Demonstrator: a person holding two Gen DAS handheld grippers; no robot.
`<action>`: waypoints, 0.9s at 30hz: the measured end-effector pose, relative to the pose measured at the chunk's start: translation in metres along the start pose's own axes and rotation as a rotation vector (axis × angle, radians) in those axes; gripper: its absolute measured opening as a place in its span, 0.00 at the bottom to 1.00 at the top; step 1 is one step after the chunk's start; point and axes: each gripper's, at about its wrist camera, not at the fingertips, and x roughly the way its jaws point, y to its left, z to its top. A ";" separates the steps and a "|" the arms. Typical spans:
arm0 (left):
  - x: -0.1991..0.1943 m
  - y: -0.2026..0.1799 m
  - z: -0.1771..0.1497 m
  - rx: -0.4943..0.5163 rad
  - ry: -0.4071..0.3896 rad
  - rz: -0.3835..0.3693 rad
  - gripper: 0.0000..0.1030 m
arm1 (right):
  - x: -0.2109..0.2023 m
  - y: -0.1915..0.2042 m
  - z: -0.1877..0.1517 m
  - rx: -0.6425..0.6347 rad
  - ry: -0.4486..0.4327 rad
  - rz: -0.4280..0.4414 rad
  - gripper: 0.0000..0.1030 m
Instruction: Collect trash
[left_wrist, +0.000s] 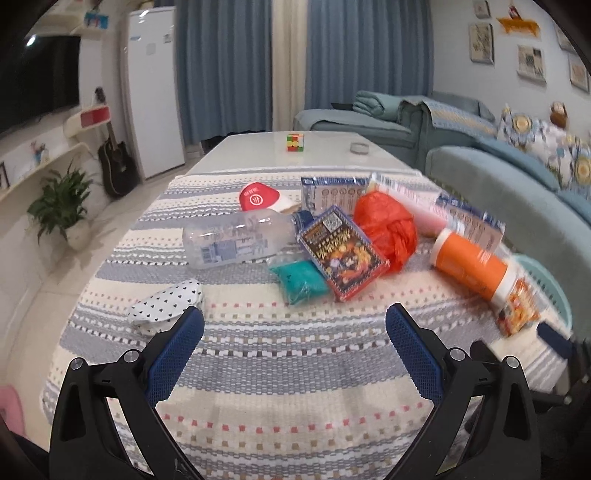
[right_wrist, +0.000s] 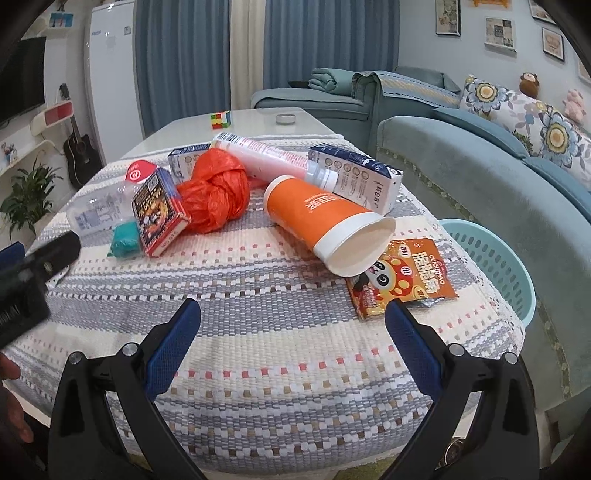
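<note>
Trash lies on a striped tablecloth (left_wrist: 280, 362). A clear plastic bottle (left_wrist: 236, 236), a dark card box (left_wrist: 341, 251), a teal wad (left_wrist: 301, 282), a crumpled orange bag (left_wrist: 388, 225), an orange paper cup (left_wrist: 472, 264) and a snack wrapper (left_wrist: 517, 310) lie ahead of my left gripper (left_wrist: 293, 317), which is open with nothing in it. A dotted white wrapper (left_wrist: 166, 304) lies by its left finger. My right gripper (right_wrist: 291, 314) is open over bare cloth, just short of the orange cup (right_wrist: 325, 218) and the snack wrapper (right_wrist: 402, 277). Behind the cup lie a milk carton (right_wrist: 358, 177) and a pink tube (right_wrist: 273, 158).
A light teal basket (right_wrist: 495, 258) stands off the table's right edge, against the blue sofa (right_wrist: 480, 177). A colour cube (right_wrist: 221, 120) and a small round tin (right_wrist: 285, 119) sit on the far white tabletop. The other gripper's black body (right_wrist: 33, 266) shows at the left.
</note>
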 end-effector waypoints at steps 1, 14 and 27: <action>0.001 -0.002 -0.001 0.017 0.006 -0.002 0.93 | 0.000 0.000 0.000 0.002 -0.003 0.016 0.92; -0.014 0.008 0.009 -0.012 -0.074 0.012 0.92 | -0.018 0.006 0.007 -0.021 -0.060 0.014 0.92; -0.012 0.007 0.007 0.017 -0.079 0.082 0.88 | -0.017 -0.005 0.009 0.035 -0.041 0.021 0.92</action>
